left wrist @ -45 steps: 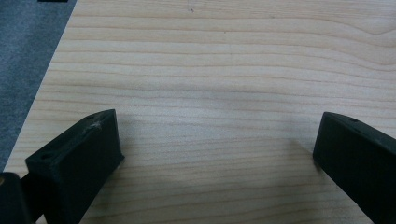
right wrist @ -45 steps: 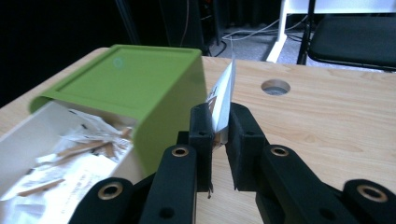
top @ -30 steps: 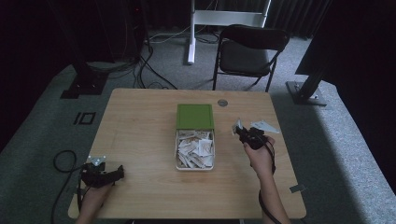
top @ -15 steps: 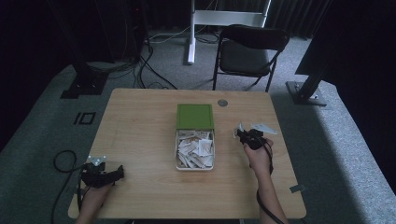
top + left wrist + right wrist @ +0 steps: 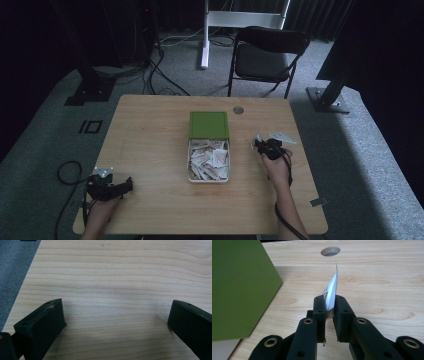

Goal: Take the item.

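Left gripper [image 5: 115, 322]: black fingers [image 5: 41, 326] spread wide apart at 8 and 4 o'clock, nothing between them. Beneath lies bare light-wood desk [image 5: 120, 277]. Grey carpet floor [image 5: 15, 267] shows at 10 o'clock.

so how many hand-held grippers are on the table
2: the left hand-held gripper is near the table's front left corner, the right hand-held gripper just right of the white box, gripping a packet.
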A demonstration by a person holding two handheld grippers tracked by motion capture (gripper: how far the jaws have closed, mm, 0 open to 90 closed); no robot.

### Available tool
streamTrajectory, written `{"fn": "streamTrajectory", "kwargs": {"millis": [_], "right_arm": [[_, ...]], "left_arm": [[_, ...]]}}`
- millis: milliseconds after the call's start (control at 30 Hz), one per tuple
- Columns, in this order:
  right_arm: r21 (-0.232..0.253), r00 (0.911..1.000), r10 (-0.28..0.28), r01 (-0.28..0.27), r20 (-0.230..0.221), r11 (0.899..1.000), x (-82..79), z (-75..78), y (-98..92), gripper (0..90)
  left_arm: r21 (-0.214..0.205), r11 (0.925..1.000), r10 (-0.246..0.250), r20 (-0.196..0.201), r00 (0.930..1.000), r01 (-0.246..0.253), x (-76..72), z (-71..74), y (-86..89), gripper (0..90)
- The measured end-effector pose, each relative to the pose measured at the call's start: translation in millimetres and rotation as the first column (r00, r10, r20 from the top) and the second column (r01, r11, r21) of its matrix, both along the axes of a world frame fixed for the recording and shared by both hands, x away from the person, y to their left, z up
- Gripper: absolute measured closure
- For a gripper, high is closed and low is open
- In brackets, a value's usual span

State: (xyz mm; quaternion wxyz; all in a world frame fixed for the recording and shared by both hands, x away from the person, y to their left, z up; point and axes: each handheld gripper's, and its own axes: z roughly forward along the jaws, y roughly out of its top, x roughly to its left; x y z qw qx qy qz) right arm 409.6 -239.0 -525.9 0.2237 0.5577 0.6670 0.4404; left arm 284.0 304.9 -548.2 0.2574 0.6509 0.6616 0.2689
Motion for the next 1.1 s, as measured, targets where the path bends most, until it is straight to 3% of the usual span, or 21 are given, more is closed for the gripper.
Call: {"fn": "streamTrajectory", "kwargs": {"millis": [300,567,833,1100], "right_arm": [[0.015,0.9991,-0.019,0.020,-0.037,1.000,4.8,-4.9,-5.5,79.7],[0.009,0.9978,-0.054,0.054,-0.039,0.998,7.8,-4.9,-16.6,71.1],[-0.025,0.9944,-0.077,0.075,-0.072,0.997,9.8,-7.2,-29.2,49.4],[-0.031,0.9929,-0.105,0.103,-0.057,0.994,6.3,-8.4,-41.5,29.6]], "left_arm": [[0.000,1.0000,0.000,0.000,1.0000,0.000,0.0,0.0,0.0,1.4],[0.000,1.0000,0.000,0.000,1.0000,0.000,0.0,0.0,-0.1,1.4],[0.000,1.0000,0.000,0.000,1.0000,0.000,0.0,0.0,-0.1,1.4],[0.000,1.0000,0.000,0.000,1.0000,0.000,0.0,0.0,-0.1,1.4]]}}
